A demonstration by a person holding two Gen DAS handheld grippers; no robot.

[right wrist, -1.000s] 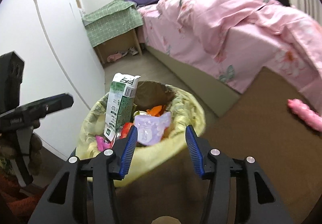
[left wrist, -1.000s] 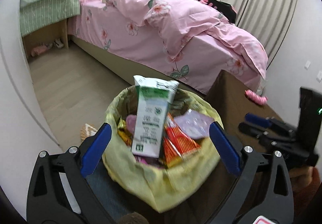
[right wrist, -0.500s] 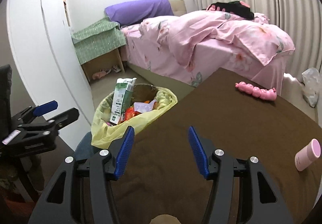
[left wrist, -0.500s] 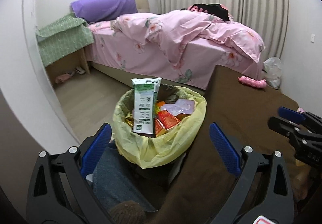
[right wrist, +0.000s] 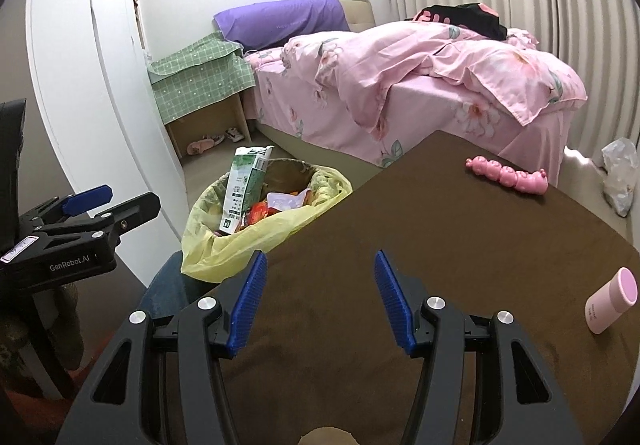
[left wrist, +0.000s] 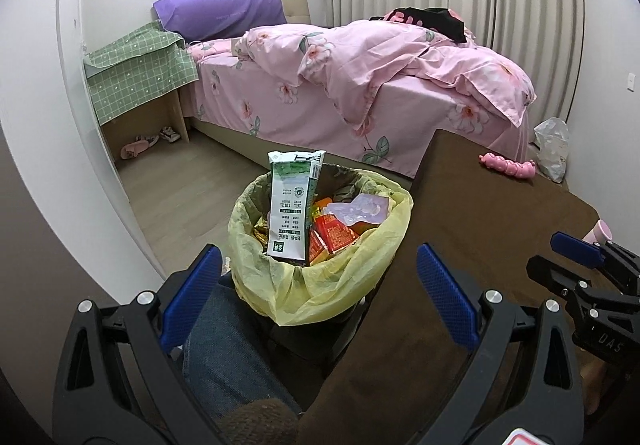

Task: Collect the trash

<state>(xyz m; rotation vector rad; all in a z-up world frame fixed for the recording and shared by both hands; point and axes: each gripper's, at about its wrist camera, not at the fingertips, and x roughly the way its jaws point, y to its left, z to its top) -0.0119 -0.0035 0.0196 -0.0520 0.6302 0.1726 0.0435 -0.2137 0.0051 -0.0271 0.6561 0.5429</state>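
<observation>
Trash bin [left wrist: 320,245], yellow-lined and full, milk carton [left wrist: 294,213] upright inside, stands on the floor beside the worktop [right wrist: 460,245]. Both grippers have drawn back from it within the last second, so depositing looks finished. Left gripper [left wrist: 318,287] fingers spread wide, empty, bin beyond them; right gripper [right wrist: 318,297] fingers apart, empty, over the worktop, bin to their left.

A yellow-lined bin [left wrist: 320,285] beside the tabletop [right wrist: 460,245] holds an upright green-white carton [left wrist: 292,213], red wrappers [left wrist: 334,235] and a lilac pack [left wrist: 358,211].
</observation>
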